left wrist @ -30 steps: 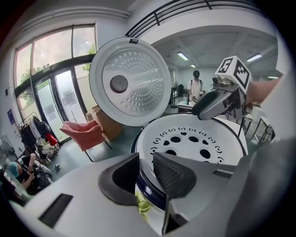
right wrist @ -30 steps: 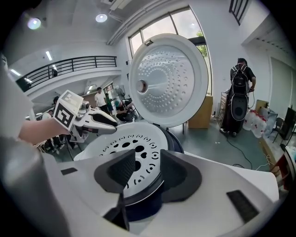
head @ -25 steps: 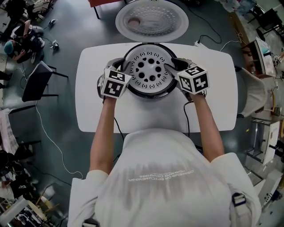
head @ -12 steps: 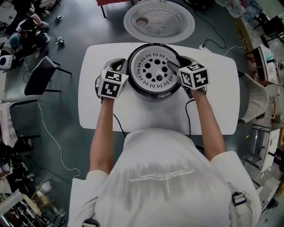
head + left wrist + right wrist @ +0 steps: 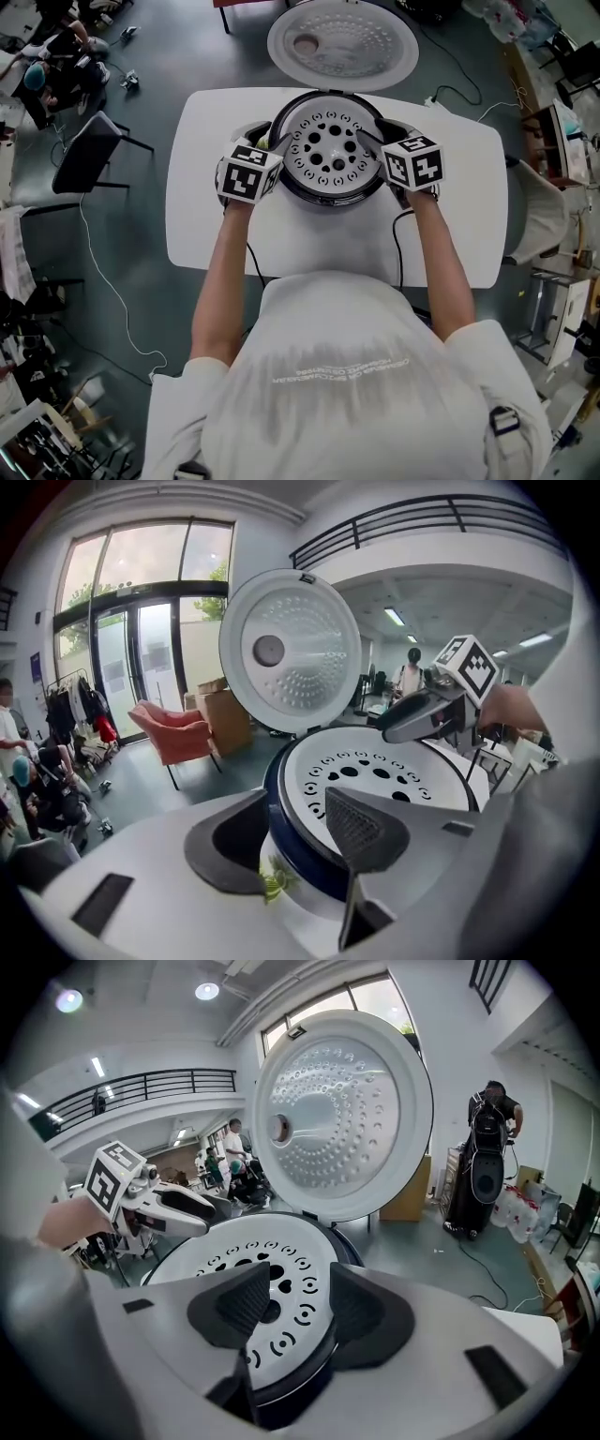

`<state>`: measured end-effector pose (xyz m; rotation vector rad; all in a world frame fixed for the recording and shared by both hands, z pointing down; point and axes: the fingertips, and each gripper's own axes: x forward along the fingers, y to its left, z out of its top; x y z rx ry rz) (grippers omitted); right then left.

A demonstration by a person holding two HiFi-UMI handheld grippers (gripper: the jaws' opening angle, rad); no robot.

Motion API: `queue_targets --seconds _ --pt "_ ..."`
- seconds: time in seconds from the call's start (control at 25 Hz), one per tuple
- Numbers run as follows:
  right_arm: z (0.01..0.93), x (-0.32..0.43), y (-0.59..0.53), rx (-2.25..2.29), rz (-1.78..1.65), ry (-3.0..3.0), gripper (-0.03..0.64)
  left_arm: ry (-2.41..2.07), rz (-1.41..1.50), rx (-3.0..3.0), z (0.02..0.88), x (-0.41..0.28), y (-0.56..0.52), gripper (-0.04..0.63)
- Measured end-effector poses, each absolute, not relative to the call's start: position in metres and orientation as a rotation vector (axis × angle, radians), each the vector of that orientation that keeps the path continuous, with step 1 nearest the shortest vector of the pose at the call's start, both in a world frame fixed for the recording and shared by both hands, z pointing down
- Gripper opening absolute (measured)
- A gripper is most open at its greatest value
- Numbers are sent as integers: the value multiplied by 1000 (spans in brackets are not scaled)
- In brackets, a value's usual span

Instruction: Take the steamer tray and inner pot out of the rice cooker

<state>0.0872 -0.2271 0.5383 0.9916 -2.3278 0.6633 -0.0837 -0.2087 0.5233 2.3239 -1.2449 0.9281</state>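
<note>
The rice cooker (image 5: 328, 199) stands on the white table (image 5: 281, 239) with its lid (image 5: 342, 45) swung up. The white perforated steamer tray (image 5: 330, 148) lies in its mouth and hides the inner pot. My left gripper (image 5: 274, 148) is at the left rim. Its jaws are opening and straddle the dark rim (image 5: 291, 832), one pad outside and one over the tray (image 5: 394, 775), neither pressing. My right gripper (image 5: 367, 141) is at the right rim, open. One of its pads hangs over the tray (image 5: 234, 1260) and the other stands outside the rim.
A dark chair (image 5: 89, 155) stands left of the table, with cables on the floor around it. A red armchair (image 5: 178, 738) and glass doors lie beyond the cooker. A person (image 5: 492, 1147) stands by equipment at the far right.
My left gripper has rolled a little and sits closer against the cooker's left rim. My right gripper has stayed at the right rim. The head view has shifted slightly.
</note>
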Motion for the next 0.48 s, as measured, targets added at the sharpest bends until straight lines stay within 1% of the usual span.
queue_targets --seconds 0.2,0.24,0.36,0.4,0.44,0.48 --pt "535 84 -222 994 684 -2354 210 -1209 1025 2308 538 -75 -202 261" --pt "534 83 -220 991 684 -2361 209 -1219 1048 2306 540 -76 -202 262" --pt "532 85 -221 989 703 -2379 209 -1243 1141 2304 541 -74 -202 259" --pt "532 86 -221 990 711 -2386 209 -1239 1169 2301 542 -72 -201 245" --pt "532 88 -221 990 717 -2391 209 -1234 1185 2297 543 -70 -201 218" --pt "532 89 -221 989 720 -2395 209 -1232 1188 2292 544 -69 -201 210"
